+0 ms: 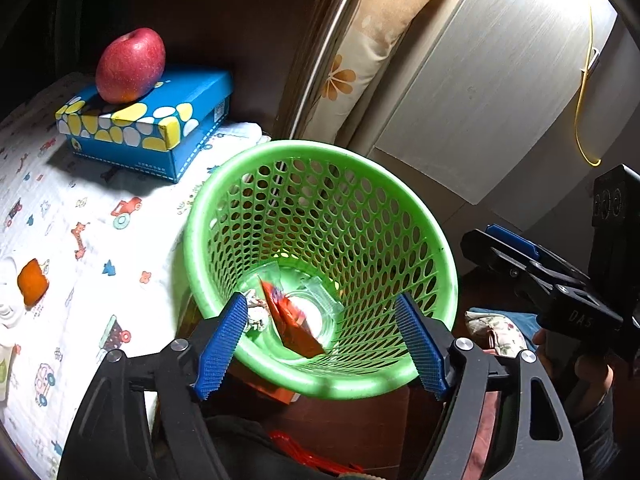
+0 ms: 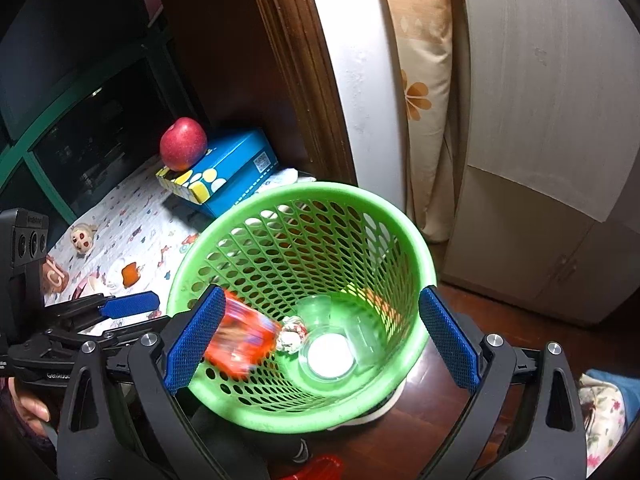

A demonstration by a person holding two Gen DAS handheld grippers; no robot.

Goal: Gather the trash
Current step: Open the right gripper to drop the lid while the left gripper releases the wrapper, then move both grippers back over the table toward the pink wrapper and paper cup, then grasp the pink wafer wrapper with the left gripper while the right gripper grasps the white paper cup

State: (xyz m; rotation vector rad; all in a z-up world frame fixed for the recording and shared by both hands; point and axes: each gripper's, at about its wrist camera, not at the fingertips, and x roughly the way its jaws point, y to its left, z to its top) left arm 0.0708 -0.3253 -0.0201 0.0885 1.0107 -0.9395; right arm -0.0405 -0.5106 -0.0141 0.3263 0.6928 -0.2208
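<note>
A green mesh basket (image 1: pixel 400 240) (image 2: pixel 416 248) stands below both grippers. A red snack wrapper (image 1: pixel 294 322) lies loose inside it, blurred in the right wrist view (image 2: pixel 240 338). Beside the wrapper at the bottom are a crumpled paper ball (image 2: pixel 292 334), a clear cup with a white base (image 2: pixel 330 354) and clear plastic packaging (image 2: pixel 362 336). My left gripper (image 1: pixel 320 346) hangs open over the basket's near rim, nothing between its blue pads. My right gripper (image 2: pixel 322 340) is open too, wide over the rim and holding nothing. The right gripper's body (image 1: pixel 520 256) shows at the right edge of the left wrist view.
A red apple (image 1: pixel 130 65) sits on a blue spotted box (image 1: pixel 148 128) on a patterned cloth (image 1: pixel 80 220). An orange scrap (image 1: pixel 34 286) and a small doll (image 2: pixel 83 238) lie on that cloth. A flowered curtain (image 2: pixel 420 92), pale cabinet (image 2: pixel 540 160) and yellow cable (image 1: pixel 584 92) stand behind.
</note>
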